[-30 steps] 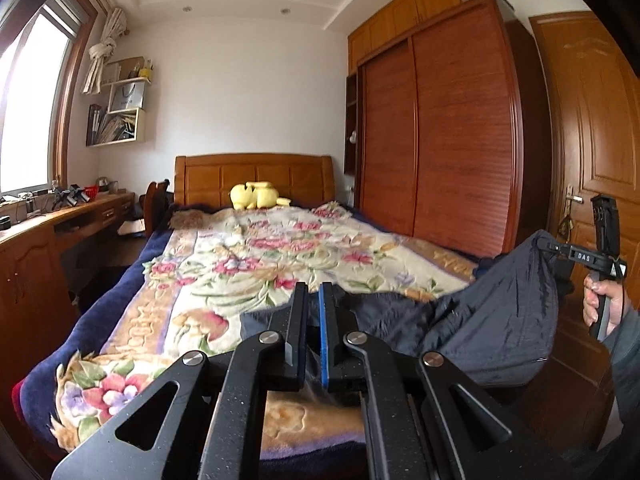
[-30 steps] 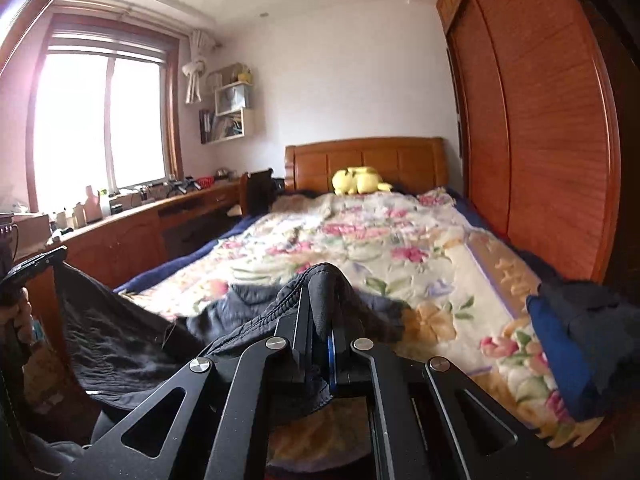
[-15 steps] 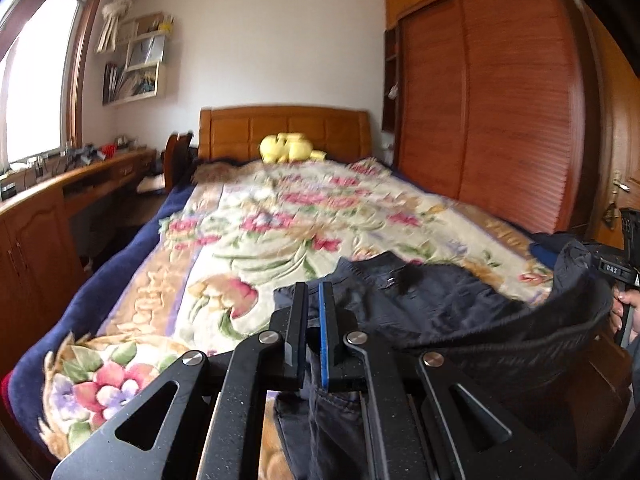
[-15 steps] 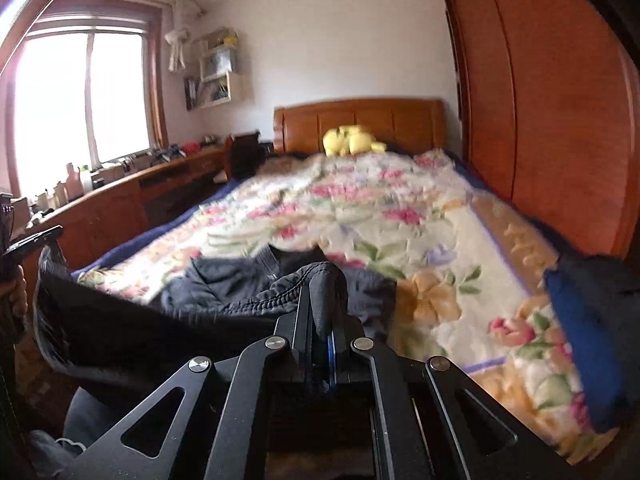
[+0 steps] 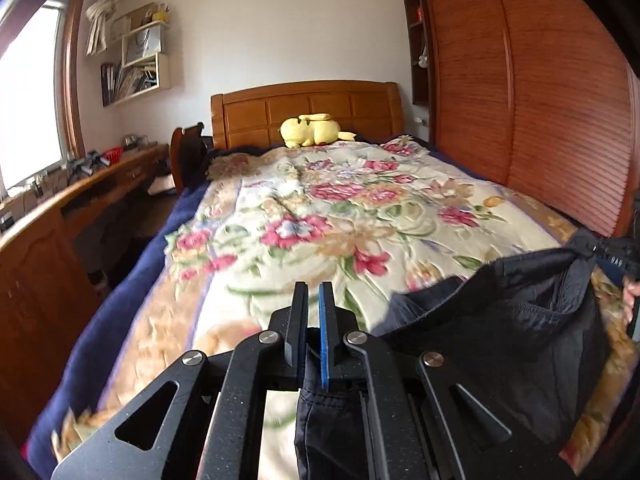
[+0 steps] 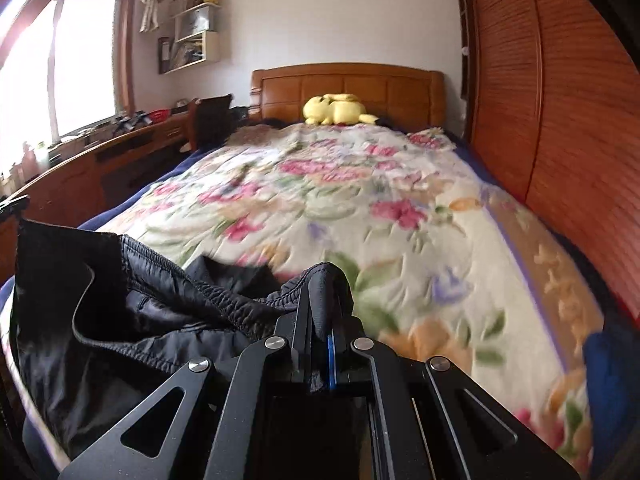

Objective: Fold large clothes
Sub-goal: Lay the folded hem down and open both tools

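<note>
Black, slightly shiny fabric hangs between the two tools: a large dark garment with a ribbed elastic band (image 6: 168, 280), stretched over the near end of the flower-patterned cream bedspread (image 5: 340, 216). The left gripper (image 5: 314, 320) has its jaws pinched narrow on an edge of the cloth, which drops away beneath them, and the right gripper (image 6: 320, 304) is likewise clamped tight, with a fold of the band bunched up between its fingers. Compared with a second ago, both tools have travelled well forward over the bed: the wooden headboard (image 5: 304, 108) and the yellow plush toy (image 5: 312, 130) look noticeably nearer, the bedspread is streaked with motion blur, and the garment, which then hung by the foot of the bed, is now carried out above the mattress. In the left view the cloth runs to the right edge of the frame, where it is gathered at the other tool, so it spans the gap as a sagging pouch and is not yet flat. My reading is that the garment is being swung out to be laid down; the folding proper has yet to begin, and the slack middle will need pulling taut or smoothing first.
</note>
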The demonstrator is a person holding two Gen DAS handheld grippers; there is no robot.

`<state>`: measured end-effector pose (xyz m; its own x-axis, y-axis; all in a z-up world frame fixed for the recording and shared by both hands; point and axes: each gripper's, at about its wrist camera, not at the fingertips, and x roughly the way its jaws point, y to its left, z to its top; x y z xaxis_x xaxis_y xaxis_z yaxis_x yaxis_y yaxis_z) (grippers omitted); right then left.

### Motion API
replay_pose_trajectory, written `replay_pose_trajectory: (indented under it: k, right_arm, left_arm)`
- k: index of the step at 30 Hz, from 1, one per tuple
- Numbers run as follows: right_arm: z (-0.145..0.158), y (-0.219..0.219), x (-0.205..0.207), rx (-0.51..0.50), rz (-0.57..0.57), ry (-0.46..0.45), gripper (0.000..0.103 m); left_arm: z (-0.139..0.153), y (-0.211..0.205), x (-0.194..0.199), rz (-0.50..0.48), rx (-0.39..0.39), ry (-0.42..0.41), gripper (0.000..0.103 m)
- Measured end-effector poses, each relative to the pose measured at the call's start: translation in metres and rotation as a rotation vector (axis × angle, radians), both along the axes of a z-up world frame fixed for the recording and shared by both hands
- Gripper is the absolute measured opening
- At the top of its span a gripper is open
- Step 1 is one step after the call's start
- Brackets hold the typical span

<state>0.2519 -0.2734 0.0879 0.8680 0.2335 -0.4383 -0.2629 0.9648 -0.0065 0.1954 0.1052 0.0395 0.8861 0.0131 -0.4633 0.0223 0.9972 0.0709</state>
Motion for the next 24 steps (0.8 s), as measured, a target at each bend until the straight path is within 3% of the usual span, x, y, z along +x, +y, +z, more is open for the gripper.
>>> replay_pose_trajectory:
  k: [7,18,21,23,24]
  right_arm:
    - [0.025,0.019,0.080,0.007,-0.084,0.027,0.005]
    - [-0.002,0.047,0.096,-0.139,-0.063,0.090,0.005]
    - [-0.003,0.046,0.086,-0.168,-0.017,0.137,0.019]
    - [-0.003,0.046,0.076,-0.213,-0.012,0.113,0.056]
    - [-0.001,0.047,0.067,-0.235,-0.013,0.087,0.062]
  left_arm:
    - [0.003,-0.005,0.068,0.044,0.051,0.051,0.005]
    - [-0.025,0.001,0.114,0.043,0.008,0.152,0.006]
    - [-0.033,0.005,0.116,0.035,-0.042,0.175,0.008]
    - [-0.040,0.009,0.118,0.009,-0.082,0.223,0.014]
    - [-0.045,0.009,0.117,0.001,-0.094,0.242,0.018]
